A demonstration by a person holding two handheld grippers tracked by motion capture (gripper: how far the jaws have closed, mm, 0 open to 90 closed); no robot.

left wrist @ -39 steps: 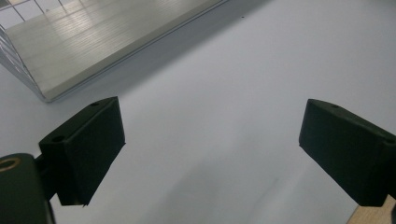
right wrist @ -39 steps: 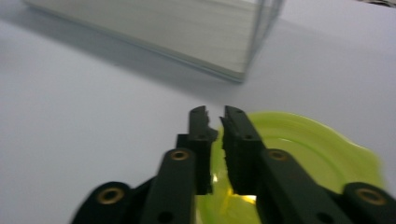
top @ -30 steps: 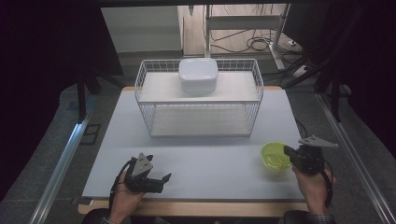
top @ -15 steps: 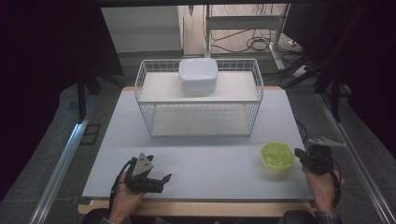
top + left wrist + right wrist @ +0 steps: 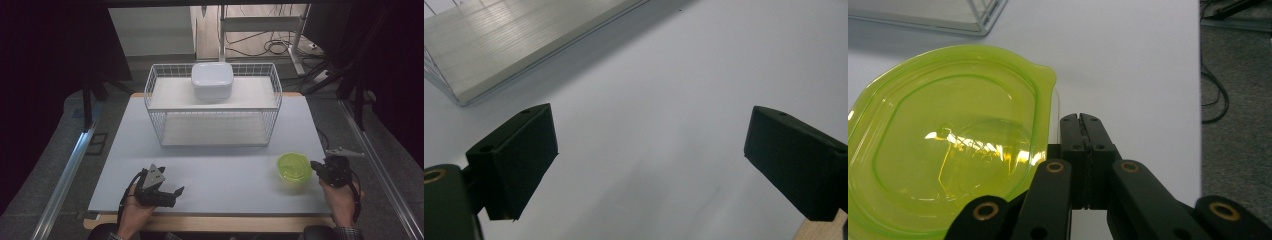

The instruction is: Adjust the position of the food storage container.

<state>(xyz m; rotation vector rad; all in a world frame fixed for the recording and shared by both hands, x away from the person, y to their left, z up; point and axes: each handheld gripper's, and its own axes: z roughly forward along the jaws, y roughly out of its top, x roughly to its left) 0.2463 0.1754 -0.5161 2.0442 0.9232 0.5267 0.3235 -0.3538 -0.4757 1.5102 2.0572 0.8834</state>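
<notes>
The left gripper (image 5: 172,192) rests at 7 o'clock on the table (image 5: 220,165), jaws wide apart and empty. The wire basket (image 5: 212,107) with a white box (image 5: 212,80) on top sits at 12 o'clock. The green bowl (image 5: 294,166) lies at 4 o'clock, not picked up yet. Just beside it, the right gripper (image 5: 314,165) has its jaws pressed together, holding nothing.

Since a second ago the right gripper (image 5: 316,165) has drawn back from the green bowl (image 5: 294,166): then it sat close against the bowl's right rim, now it lies just to the bowl's right near the counter (image 5: 225,165) edge, fingers pressed together on nothing, the hand pulled slightly outward
</notes>
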